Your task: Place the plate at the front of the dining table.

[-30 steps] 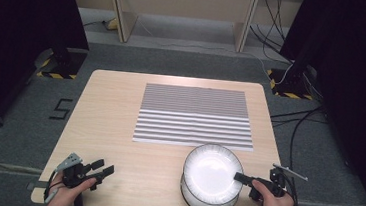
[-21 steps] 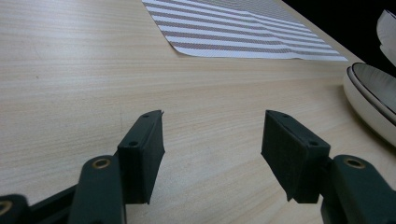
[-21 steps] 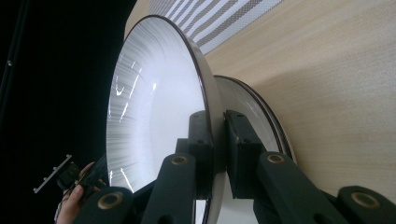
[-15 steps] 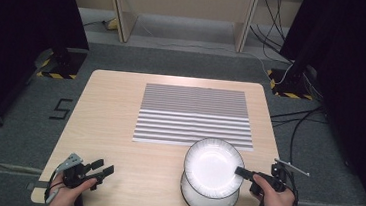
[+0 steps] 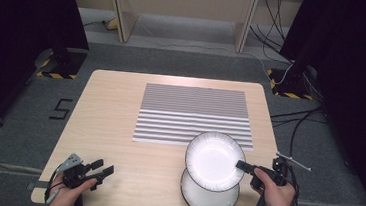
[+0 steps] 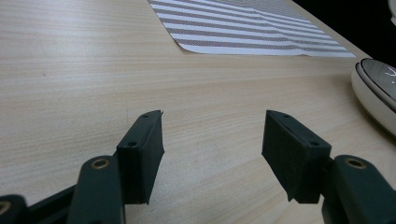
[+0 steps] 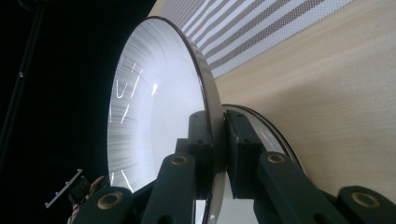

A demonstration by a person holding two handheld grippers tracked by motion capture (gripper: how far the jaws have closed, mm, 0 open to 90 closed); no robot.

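While the right gripper (image 5: 242, 165) clamps the upper plate (image 5: 214, 160) above another plate (image 5: 208, 198) beside the striped mat (image 5: 194, 115), the left gripper (image 5: 103, 168) gapes empty.

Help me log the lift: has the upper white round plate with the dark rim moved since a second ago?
Yes. The upper white round plate, clamped by the right gripper, has come up off the lower plate and shifted toward the striped placemat, now overlapping its near corner.

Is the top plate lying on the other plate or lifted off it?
Lifted off. The right hand-held gripper pinches the top plate by its rim and holds it above the lower plate, shifted toward the striped mat.
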